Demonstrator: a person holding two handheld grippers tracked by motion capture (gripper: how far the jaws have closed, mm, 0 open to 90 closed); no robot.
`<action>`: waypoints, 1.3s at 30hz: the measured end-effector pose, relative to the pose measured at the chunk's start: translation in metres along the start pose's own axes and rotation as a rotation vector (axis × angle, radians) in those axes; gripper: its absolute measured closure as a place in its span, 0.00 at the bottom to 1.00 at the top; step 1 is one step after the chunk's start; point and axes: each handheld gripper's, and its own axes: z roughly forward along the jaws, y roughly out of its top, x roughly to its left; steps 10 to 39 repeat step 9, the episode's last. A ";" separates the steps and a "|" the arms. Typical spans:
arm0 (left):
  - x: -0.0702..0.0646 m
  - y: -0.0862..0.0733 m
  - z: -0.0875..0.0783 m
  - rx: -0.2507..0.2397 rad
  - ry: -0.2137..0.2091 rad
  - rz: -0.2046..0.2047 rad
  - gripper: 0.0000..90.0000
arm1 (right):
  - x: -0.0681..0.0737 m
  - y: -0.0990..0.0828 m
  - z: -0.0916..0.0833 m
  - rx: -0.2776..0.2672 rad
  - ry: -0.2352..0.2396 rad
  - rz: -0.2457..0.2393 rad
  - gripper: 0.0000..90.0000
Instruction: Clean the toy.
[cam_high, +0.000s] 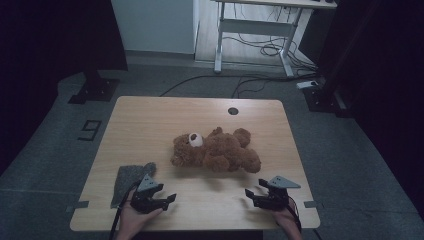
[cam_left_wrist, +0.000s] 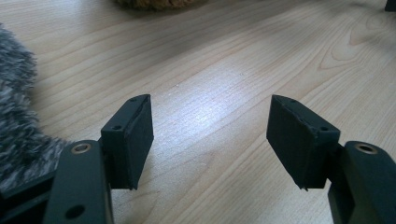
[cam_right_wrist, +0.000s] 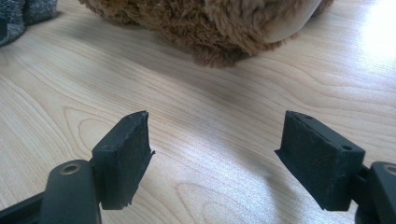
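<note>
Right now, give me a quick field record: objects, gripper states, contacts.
surface: wooden table
main object: brown teddy bear, lying down near the table's middle
second object: grey fuzzy cloth, flat at the near left edge
left gripper: open, nothing between its fingers, right beside the cloth
right gripper: open, nothing between its fingers, pointed at the bear
contacts: neither gripper touches the bear

Lab: floor cables (cam_high: 260, 50), stand bases (cam_high: 93, 90)
</note>
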 end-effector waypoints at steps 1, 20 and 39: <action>0.001 0.000 0.000 -0.002 0.000 -0.003 0.35 | 0.000 0.000 0.000 0.000 0.001 -0.001 0.27; 0.003 0.000 -0.002 -0.001 -0.006 -0.013 0.35 | -0.002 0.000 -0.001 -0.008 -0.002 0.005 0.27; 0.003 0.000 -0.002 -0.001 -0.006 -0.013 0.35 | -0.002 0.000 -0.001 -0.008 -0.002 0.005 0.27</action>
